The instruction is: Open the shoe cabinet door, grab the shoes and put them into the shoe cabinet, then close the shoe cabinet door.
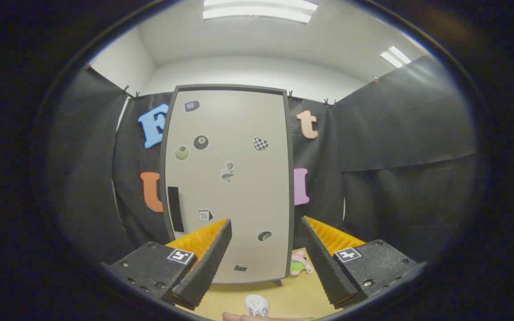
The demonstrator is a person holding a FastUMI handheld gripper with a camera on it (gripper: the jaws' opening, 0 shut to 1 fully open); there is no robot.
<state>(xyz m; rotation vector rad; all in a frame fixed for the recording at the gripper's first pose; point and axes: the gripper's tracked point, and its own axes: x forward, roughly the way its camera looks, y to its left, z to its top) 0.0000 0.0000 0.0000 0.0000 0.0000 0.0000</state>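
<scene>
The shoe cabinet [234, 129] stands upright beyond my fingers, its pale door shut and dotted with several stickers. A dark vertical handle [175, 208] sits on the door's left side, just ahead of the left fingertip. A small white shoe [256, 306] lies on the tan floor below, between the fingers and nearer than the cabinet. My gripper [267, 220] is open, with nothing between its fingers [214, 249], held some way back from the door.
A small pink and green toy [299, 264] lies on the floor at the cabinet's right foot. Black cloth walls close in on both sides and behind the cabinet. Part of a hand [243, 317] shows at the very bottom.
</scene>
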